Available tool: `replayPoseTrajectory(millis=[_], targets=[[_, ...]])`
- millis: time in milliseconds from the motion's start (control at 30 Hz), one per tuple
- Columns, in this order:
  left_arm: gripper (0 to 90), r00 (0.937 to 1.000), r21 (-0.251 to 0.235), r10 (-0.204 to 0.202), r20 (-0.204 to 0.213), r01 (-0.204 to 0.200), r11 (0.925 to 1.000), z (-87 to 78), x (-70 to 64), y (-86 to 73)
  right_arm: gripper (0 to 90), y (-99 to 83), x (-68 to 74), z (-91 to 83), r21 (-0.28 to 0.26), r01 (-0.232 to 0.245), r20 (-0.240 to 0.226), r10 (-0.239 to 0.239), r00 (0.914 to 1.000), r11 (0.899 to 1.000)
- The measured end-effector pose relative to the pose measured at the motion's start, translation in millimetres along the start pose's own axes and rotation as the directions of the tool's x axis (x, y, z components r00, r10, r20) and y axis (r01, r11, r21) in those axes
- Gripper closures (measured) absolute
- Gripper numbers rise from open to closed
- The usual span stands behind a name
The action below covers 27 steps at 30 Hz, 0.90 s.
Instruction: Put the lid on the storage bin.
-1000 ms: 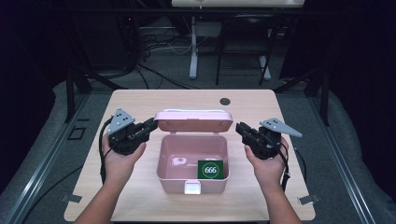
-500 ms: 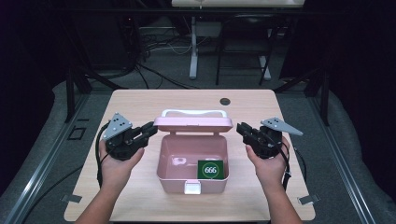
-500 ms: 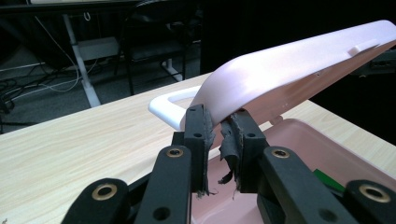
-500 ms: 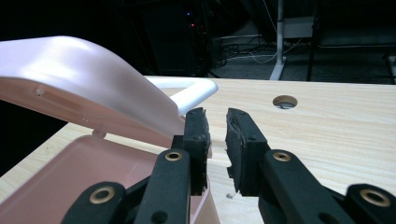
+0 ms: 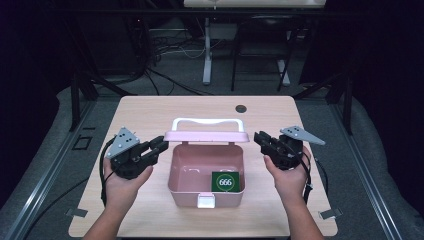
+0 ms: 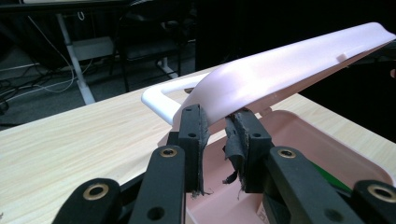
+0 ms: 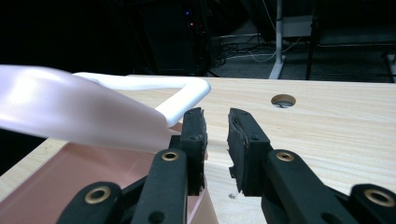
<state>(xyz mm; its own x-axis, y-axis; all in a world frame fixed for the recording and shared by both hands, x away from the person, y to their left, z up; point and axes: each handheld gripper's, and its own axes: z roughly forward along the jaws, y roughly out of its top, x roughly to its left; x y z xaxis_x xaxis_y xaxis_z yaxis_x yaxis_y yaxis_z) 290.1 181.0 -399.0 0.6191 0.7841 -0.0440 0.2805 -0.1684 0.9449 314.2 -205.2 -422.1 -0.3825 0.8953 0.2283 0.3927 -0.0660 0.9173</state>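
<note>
The left gripper [image 5: 159,147] has swung back in since a moment ago; both it and the right gripper [image 5: 260,138] flank the raised lid [image 5: 207,136], jaws slightly parted, empty. Likely next: grip its ends.

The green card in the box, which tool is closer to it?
Right. The right tool sits just off the box's right side, near the green card in the front-right corner; the left tool sits across the pink box at the lid's left end.

Right gripper [image 7: 215,140] agape beside pink lid [image 7: 79,119].
</note>
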Motion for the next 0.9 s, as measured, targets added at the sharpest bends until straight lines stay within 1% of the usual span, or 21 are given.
replayPoseTrajectory(millis=[200,367,533,567,600,633,667,700,733,767,900], targets=[[73.8,1.0000,0.003,-0.002,0.009,0.002,1.0000,-3.3,-1.8,-2.0,74.5,-0.1,-0.4,0.2,0.002,-0.002,-0.001,0.002,1.0000,1.000],[72.8,0.9998,0.007,-0.005,0.017,0.005,1.0000,-5.3,-3.0,-4.7,70.9,-0.3,-1.3,2.0,0.017,-0.003,-0.004,0.003,1.0000,1.000],[72.1,0.9997,0.012,-0.005,0.025,0.004,0.9999,-7.9,-4.5,-8.3,66.2,-0.8,-3.8,3.8,0.024,-0.003,0.005,0.003,1.0000,1.000],[71.9,0.9996,0.014,-0.005,0.026,0.005,0.9999,-9.1,-5.0,-9.8,62.8,-0.7,-4.7,4.5,0.027,-0.008,0.004,0.008,1.0000,1.000],[71.7,0.9996,0.014,-0.005,0.026,0.005,0.9999,-9.1,-5.0,-9.8,62.8,-0.7,-4.7,4.5,0.027,-0.008,0.004,0.008,1.0000,1.000],[71.7,0.9996,0.009,-0.006,0.028,0.006,0.9999,-9.1,-5.4,-10.8,61.4,-0.7,-5.3,5.2,0.034,-0.007,0.007,0.006,1.0000,0.999],[71.3,0.9995,0.014,-0.006,0.031,0.006,0.9999,-9.9,-5.7,-11.4,59.6,-0.9,-5.8,5.8,0.037,-0.009,0.006,0.008,0.9999,0.999],[71.2,0.9996,0.015,-0.004,0.029,0.004,0.9999,-10.4,-6.2,-12.0,55.0,-1.4,-6.5,7.0,0.034,-0.013,0.005,0.013,0.9999,0.999],[71.2,0.9995,0.014,-0.004,0.031,0.003,0.9999,-10.6,-6.6,-12.8,55.0,-1.4,-6.5,7.0,0.034,-0.013,0.005,0.013,0.9999,0.999],[71.2,0.9995,0.016,-0.005,0.031,0.005,0.9999,-11.2,-7.1,-13.6,52.4,-1.6,-6.8,7.9,0.035,-0.013,0.006,0.013,0.9999,0.999],[71.2,0.9994,0.018,-0.002,0.035,0.002,0.9998,-12.9,-8.2,-16.6,44.5,-2.4,-7.9,10.0,0.028,0.010,0.026,-0.011,0.9996,1.000]])
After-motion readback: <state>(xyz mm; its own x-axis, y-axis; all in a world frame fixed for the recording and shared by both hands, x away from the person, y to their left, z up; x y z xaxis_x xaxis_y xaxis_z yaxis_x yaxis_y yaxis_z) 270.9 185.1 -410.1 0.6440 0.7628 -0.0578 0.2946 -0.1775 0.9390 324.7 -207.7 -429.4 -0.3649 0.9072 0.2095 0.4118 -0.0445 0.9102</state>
